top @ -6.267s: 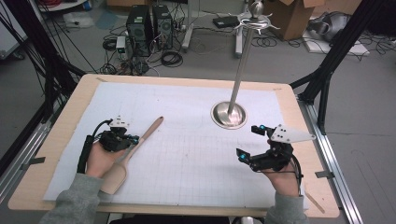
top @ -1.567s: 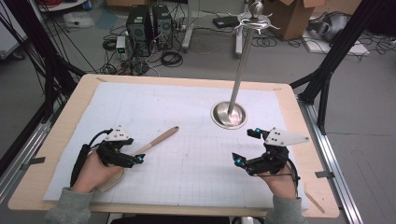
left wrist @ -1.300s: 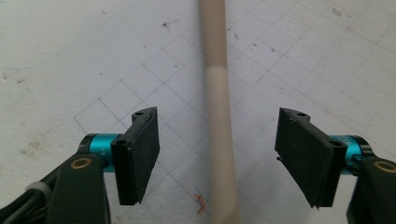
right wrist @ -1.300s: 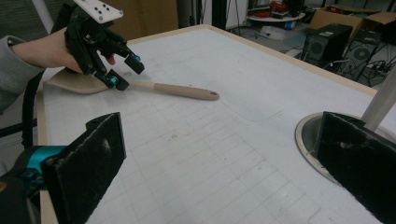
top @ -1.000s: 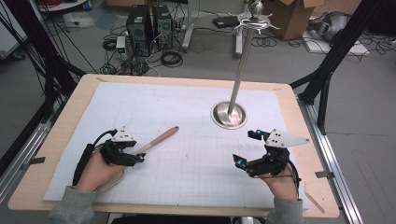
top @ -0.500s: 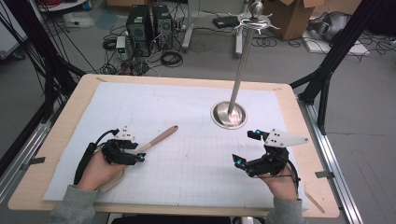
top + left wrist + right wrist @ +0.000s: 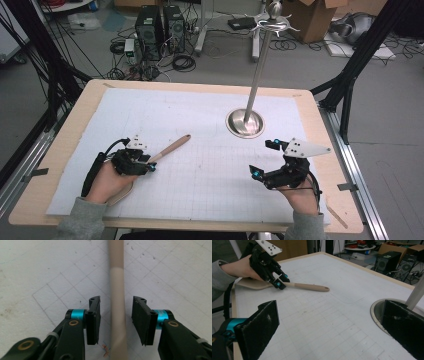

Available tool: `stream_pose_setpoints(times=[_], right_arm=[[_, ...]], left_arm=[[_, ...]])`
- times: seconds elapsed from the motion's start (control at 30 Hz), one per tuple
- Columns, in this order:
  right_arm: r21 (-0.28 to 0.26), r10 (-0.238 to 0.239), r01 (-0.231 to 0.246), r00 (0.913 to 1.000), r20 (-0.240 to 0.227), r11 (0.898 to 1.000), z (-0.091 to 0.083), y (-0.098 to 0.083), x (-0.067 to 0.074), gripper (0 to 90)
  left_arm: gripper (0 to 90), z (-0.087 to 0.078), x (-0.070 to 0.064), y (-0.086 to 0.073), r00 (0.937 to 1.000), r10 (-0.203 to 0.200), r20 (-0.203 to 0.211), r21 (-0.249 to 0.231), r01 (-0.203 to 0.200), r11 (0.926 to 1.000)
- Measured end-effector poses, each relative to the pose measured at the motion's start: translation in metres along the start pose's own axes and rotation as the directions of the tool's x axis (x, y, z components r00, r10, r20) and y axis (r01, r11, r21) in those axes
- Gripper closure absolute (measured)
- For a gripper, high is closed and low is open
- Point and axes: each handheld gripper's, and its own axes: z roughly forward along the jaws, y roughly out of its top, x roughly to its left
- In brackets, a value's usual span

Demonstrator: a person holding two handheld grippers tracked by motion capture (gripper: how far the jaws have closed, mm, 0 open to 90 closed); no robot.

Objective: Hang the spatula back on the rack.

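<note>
- High view: the left gripper (image 7: 148, 165) sits low over the handle of the wooden spatula (image 7: 170, 148), whose broad blade lies under the person's left hand (image 7: 111, 181) and whose handle runs away past the jaws.
- Left gripper view: the spatula handle (image 7: 117, 312) runs straight up between the two black pads (image 7: 94, 320), with a thin gap on either side. The jaws have just been closing around it but do not yet press on it (white mat shows between pad and wood on both sides).
- Right gripper view: the right gripper (image 7: 332, 332) has its jaws spread wide with nothing between them, and the spatula (image 7: 310, 286) lies well ahead of them.
- Metal stand (image 7: 245, 123): its round base rests just beyond the right gripper's (image 7: 264, 159) jaws, well apart from the spatula.
</note>
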Motion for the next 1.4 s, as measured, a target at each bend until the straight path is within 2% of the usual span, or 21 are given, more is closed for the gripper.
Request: stream_pose_setpoints(times=[0.6,1.2,1.4], right_arm=[[0.0,-0.002,0.002,1.0,0.001,1.0,0.0007,-0.0002,-0.0002,0.8],[0.003,-0.006,0.006,1.0,0.001,1.0,0.0009,-0.0001,-0.0004,0.8],[0.0,-0.004,0.004,1.0,-0.001,1.0,0.0002,-0.0001,-0.0003,0.8]], left_arm=[[76.8,0.0006,-0.0011,0.0017,1.0,0.001,-0.002,0.007,-0.001,1.0],[77.8,-0.0007,-0.002,0.0022,0.9997,-0.006,-0.023,0.01,0.006,0.9999],[77.8,-0.0034,-0.0017,0.002,0.9998,-0.013,-0.013,-0.001,0.013,0.9999]])
